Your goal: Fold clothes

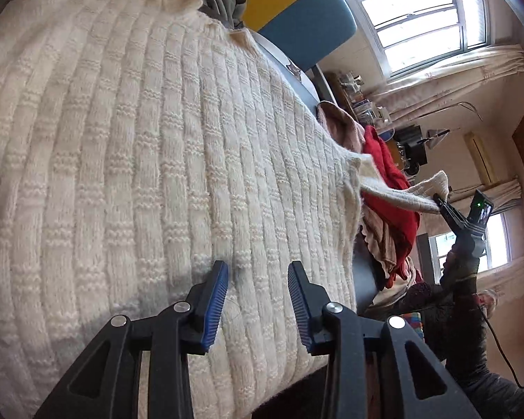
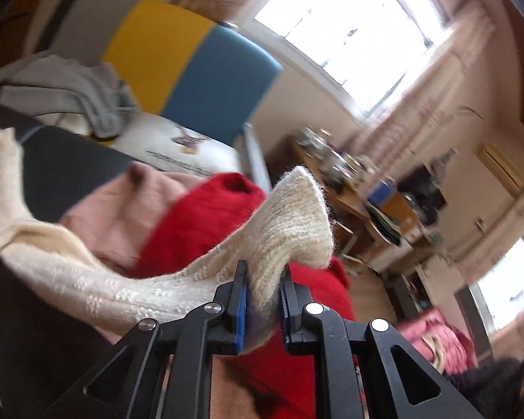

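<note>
The left gripper (image 1: 256, 272) hovers over the cream sweater (image 1: 139, 139), fingers (image 1: 213, 300) spread and empty; the right gripper (image 2: 263, 286) pinches the sweater's sleeve cuff (image 2: 297, 216), lifted above the red garment (image 2: 206, 223).

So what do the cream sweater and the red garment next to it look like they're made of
Cream sweater: chunky knitted yarn, probably wool or acrylic; ribbed columns with raised stitch bands, and fuzzy fibres show at the cuff. Matte.
Red garment: a softer, finer knit, possibly fleecy; fuzzy matte surface, though blur hides the stitches.

Left gripper (image 1: 256, 279), right gripper (image 2: 263, 279): black linkage, blue ribbed pads, silver rivets.
</note>
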A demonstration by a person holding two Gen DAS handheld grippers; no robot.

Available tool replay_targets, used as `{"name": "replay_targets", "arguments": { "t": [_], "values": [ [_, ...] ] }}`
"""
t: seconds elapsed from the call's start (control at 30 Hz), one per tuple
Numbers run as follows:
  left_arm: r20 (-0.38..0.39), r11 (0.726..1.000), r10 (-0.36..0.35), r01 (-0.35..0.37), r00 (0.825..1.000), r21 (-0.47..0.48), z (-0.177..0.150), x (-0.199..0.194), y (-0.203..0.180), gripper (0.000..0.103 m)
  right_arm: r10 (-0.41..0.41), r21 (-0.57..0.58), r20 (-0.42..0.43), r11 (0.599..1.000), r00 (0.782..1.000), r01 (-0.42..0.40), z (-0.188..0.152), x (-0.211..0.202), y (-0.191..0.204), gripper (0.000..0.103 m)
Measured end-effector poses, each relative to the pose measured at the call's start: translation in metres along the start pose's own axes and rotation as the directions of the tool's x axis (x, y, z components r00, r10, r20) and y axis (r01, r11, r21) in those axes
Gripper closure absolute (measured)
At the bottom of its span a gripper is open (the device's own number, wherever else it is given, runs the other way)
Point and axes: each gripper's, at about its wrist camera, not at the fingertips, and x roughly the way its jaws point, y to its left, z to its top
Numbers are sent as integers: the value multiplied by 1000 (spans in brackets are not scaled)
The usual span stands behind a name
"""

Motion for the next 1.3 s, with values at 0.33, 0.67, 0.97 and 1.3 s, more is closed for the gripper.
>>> {"name": "replay_targets", "arguments": {
  "t": [0.33, 0.67, 0.97, 1.3],
  "values": [
    [-4, 997, 81, -81, 997, 1, 9, -29, 23, 67, -53, 347, -31, 936, 998, 61, -63, 4, -76, 44],
    [-13, 990, 127, -126, 992, 66, 31, 4, -9, 64, 892, 711, 269, 71, 363, -699, -71, 54, 8, 20],
    [2, 999, 27, -27, 1000, 29, 25, -4, 9, 64, 875, 925, 195, -13, 444, -381, -81, 131, 96, 21],
    [29, 999, -29, 28, 999, 22, 14, -12, 18, 64, 729, 777, 291, 197, 620, -597, -30, 83, 58, 91]
  ]
}}
